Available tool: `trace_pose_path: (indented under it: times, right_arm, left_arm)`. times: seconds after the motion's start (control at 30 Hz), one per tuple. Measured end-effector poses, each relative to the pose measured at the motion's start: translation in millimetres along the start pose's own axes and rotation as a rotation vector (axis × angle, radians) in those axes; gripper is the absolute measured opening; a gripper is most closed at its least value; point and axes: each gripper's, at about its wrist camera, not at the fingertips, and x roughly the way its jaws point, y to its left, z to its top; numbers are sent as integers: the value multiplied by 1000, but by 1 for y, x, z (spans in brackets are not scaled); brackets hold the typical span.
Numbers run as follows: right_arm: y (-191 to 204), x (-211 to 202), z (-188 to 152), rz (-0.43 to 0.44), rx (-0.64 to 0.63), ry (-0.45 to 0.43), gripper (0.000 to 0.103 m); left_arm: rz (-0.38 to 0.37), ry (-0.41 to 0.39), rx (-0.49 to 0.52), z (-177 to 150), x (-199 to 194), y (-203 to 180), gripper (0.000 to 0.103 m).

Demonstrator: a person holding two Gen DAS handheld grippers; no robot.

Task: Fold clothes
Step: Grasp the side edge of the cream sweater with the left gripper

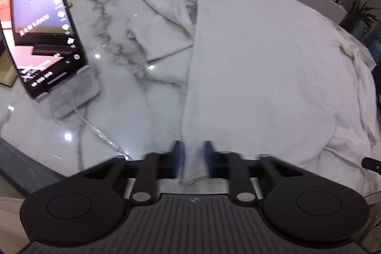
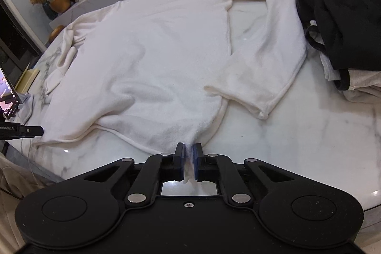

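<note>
A white long-sleeved sweater (image 1: 262, 58) (image 2: 147, 51) lies spread flat on the marble table (image 2: 297, 135), neck at the far side and hem towards me. One sleeve (image 1: 164, 16) is folded at the sweater's left side. The other sleeve (image 2: 269, 58) bends down along its right side. My left gripper (image 1: 193, 151) is shut on the hem's left corner, with white cloth pinched between its blue pads. My right gripper (image 2: 189, 155) is shut on the hem's right corner, where a thin fold of cloth shows between the pads.
A phone (image 1: 42, 27) with a lit screen stands in a holder on the table's left, its white cable (image 1: 95, 127) trailing to the near edge. A pile of dark and pale clothes (image 2: 340, 23) sits at the right. A cluttered counter runs behind the table.
</note>
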Motion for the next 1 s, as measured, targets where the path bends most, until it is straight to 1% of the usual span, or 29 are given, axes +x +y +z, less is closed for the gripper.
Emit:
trace_pose_path:
  times: [0.13, 0.23, 0.33, 0.4, 0.47, 0.5, 0.57, 0.6, 0.67, 0.73, 0.77, 0.8, 0.9, 0.93, 0.97, 1.0]
  right_arm:
    - [-11, -24, 6, -42, -33, 0, 5]
    - [-19, -35, 8, -57, -49, 41, 5]
    - [-21, -33, 3, -50, -56, 91, 5]
    - [-20, -28, -2, -56, -79, 119, 6]
    - [-17, -25, -3, -64, -95, 128, 8]
    - [-15, -26, -2, -69, -103, 122, 11]
    - [-13, -30, 2, -81, -122, 95, 16]
    - [-11, -33, 6, -86, -131, 77, 21]
    - [-9, -39, 14, -100, -149, 21, 25]
    - [-7, -43, 24, -110, -154, -52, 26]
    - [-7, -43, 28, -106, -150, -69, 26]
    - [-7, -40, 32, -90, -139, -82, 26]
    - [-4, -28, 38, -43, -118, -99, 26]
    - [-1, -22, 38, -29, -123, -97, 26]
    - [1, -18, 37, -16, -128, -95, 26]
    - [3, -12, 35, -1, -138, -95, 26]
  left_arm:
    - [-5, 4, 54, 0, -10, 2, 3]
    - [-14, 44, 97, -7, -3, -6, 3]
    - [-1, 73, 134, -14, 4, -13, 3]
    - [0, 79, 136, -15, 4, -13, 3]
    - [-3, 88, 134, -13, 3, -13, 5]
    - [-2, 81, 141, -11, 1, -13, 7]
    - [-1, 65, 155, -5, -4, -15, 25]
    - [2, 37, 171, 1, -9, -16, 29]
    - [21, -10, 178, 12, -15, -18, 36]
    - [46, -64, 174, 32, -16, -20, 38]
    - [62, -81, 182, 38, -13, -21, 39]
    - [102, -106, 211, 47, -8, -25, 40]
    - [250, -111, 309, 66, 22, -35, 42]
    - [268, -104, 319, 71, 30, -37, 42]
    - [266, -100, 321, 74, 38, -38, 42]
    - [247, -100, 313, 77, 43, -37, 42]
